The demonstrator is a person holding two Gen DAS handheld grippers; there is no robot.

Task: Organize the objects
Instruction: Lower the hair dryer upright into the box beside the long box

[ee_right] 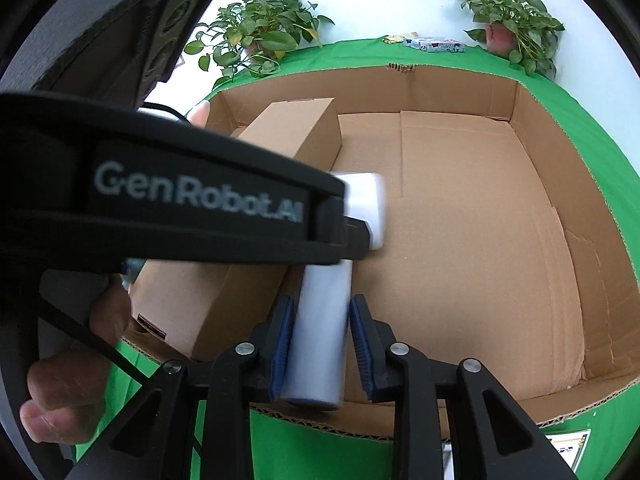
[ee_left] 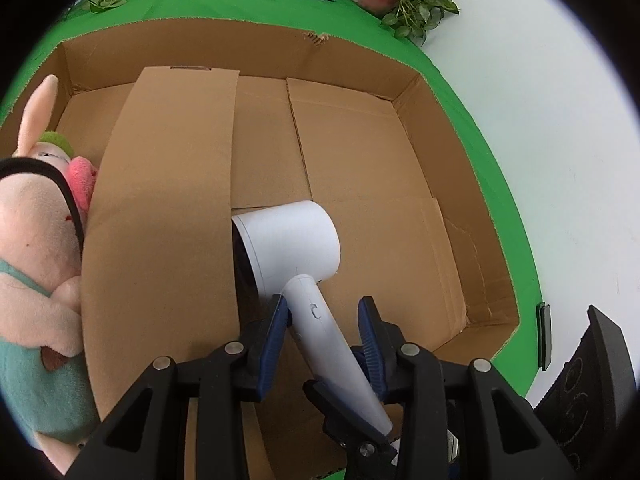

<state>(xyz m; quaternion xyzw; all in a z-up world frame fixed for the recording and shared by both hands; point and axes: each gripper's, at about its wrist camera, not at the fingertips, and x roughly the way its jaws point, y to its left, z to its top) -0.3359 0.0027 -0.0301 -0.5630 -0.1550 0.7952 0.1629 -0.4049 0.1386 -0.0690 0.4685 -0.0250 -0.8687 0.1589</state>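
A white hair dryer [ee_left: 292,240] hangs low inside a large open cardboard box [ee_left: 240,40], its head beside a long closed carton [ee_left: 168,200]. My left gripper [ee_left: 323,304] is shut on the upper handle just below the head. In the right wrist view my right gripper [ee_right: 321,303] is shut on the lower part of the hair dryer [ee_right: 320,340] handle, blue pads on both sides. The left gripper's black body [ee_right: 192,208] crosses that view and hides most of the dryer's head. One of the right gripper's fingers [ee_left: 344,416] shows under the handle's end.
A plush rabbit [ee_left: 36,240] stands left of the long carton [ee_right: 288,132]. The big box [ee_right: 460,88] rests on a green cloth [ee_left: 472,92]. Potted plants [ee_right: 260,36] [ee_right: 516,12] and a printed packet [ee_right: 434,45] are behind it. A black device [ee_left: 588,360] is at right. A hand [ee_right: 60,400] holds the left gripper.
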